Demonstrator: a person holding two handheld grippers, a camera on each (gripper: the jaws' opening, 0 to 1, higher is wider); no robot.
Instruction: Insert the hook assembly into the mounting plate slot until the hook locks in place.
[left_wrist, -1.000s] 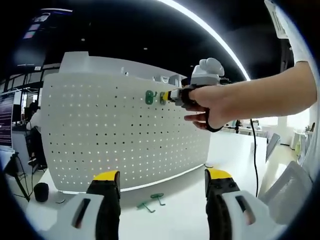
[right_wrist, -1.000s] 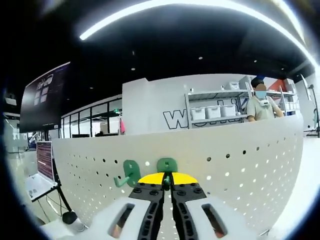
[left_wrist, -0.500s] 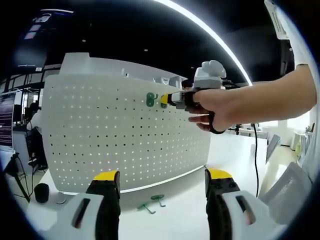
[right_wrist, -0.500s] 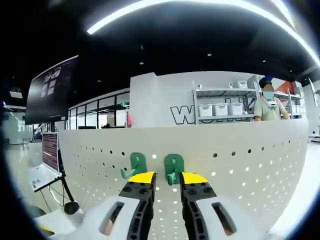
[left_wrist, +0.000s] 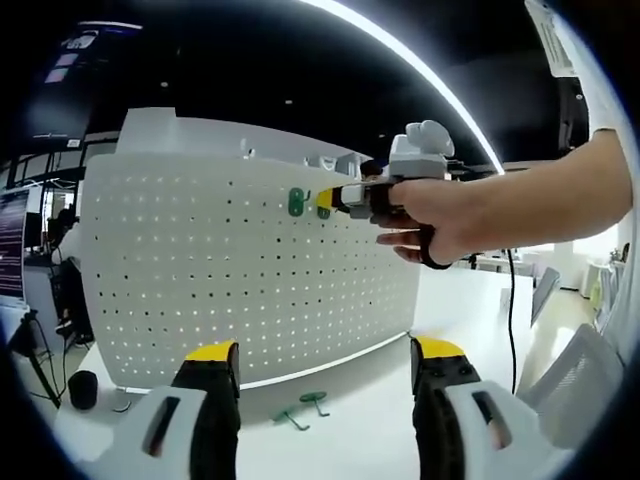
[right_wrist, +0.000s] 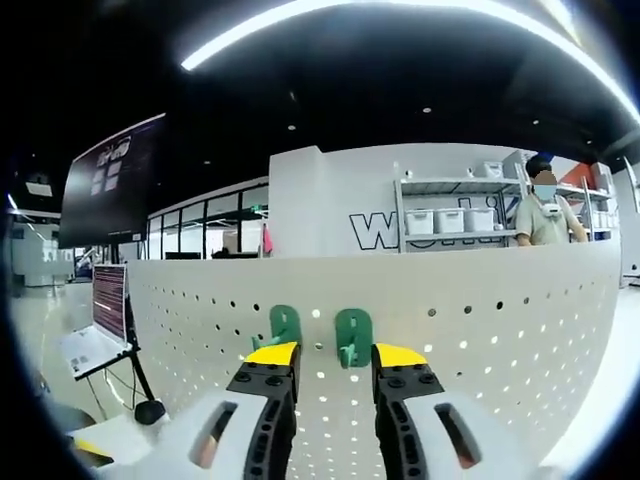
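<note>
- Board (left_wrist: 250, 270): white perforated panel standing upright on the table (left_wrist: 370, 420); looks stiff, thin.
- Two spare hooks (left_wrist: 303, 407) lie on the table at the board's foot, at 12 o'clock from the left gripper (left_wrist: 325, 352). Small green plastic; likely light, rigid, slippery. Best pinched across the flat back tab.
- Left gripper: jaws wide apart, holding nothing, low over the table.
- Right gripper (right_wrist: 335, 352): jaws parted, empty, just short of the board.
- Hung hooks: left hook (right_wrist: 284, 325) at 11 o'clock of the jaws; right hook (right_wrist: 352, 336) between the tips, seated on the board, apparently released.
</note>
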